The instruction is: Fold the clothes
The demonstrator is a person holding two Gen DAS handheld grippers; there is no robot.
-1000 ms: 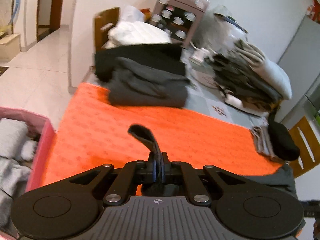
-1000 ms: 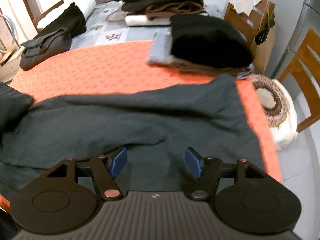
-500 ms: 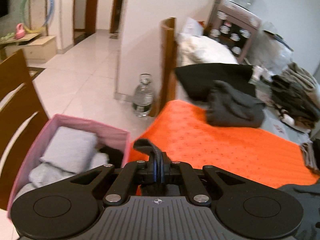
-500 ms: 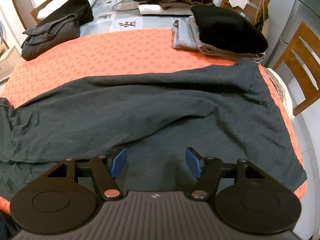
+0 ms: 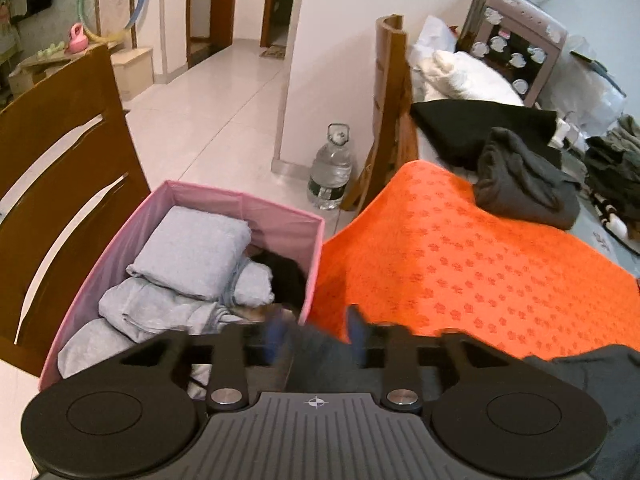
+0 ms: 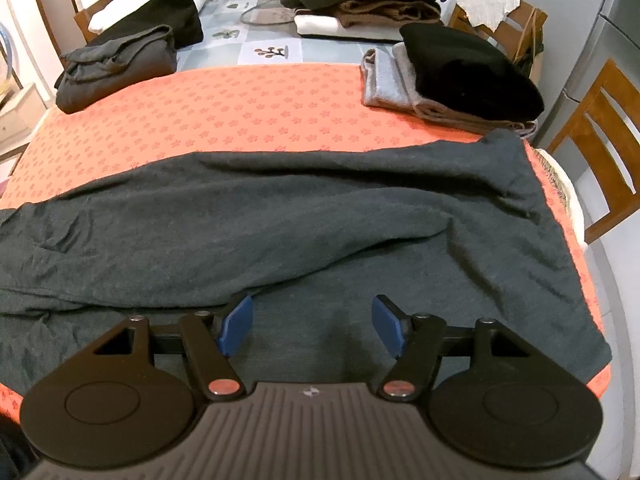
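Left wrist only: pink bin (image 5: 276,216)

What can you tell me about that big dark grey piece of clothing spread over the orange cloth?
The dark grey garment looks like soft, thin knit fabric. It lies unfolded and fairly flat across the near half of the orange flower-print cloth, reaching almost from one side to the other. Long ridges and wrinkles run along it, and one layer overlaps another near the front. Its far right corner ends just short of a stack of folded clothes. The right tool is open just above its near edge; whether it touches the fabric is unclear.
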